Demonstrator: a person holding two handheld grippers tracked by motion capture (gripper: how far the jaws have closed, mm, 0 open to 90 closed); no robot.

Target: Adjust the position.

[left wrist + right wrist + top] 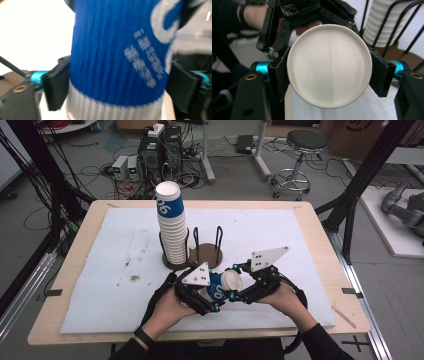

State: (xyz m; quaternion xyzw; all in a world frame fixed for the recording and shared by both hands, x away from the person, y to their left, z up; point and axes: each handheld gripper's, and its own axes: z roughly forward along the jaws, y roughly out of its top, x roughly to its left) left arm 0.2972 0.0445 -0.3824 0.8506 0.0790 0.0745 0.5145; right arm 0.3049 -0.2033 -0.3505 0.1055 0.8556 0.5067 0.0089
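A blue and white paper cup hangs on its side above the mat's front, between both grippers. My right gripper is shut on its closed end: in the right gripper view the white bottom sits between the pads, which press on its rim. My left gripper comes from the left. In the left gripper view the blurred blue wall stands between the jaws, with the pads close at its sides and no squeeze showing. A tall stack of cups stands in a wire holder.
A white mat covers the wooden table. The holder's second slot, right of the stack, has its wire loops standing free. The stack rises just behind the held cup in the right gripper view.
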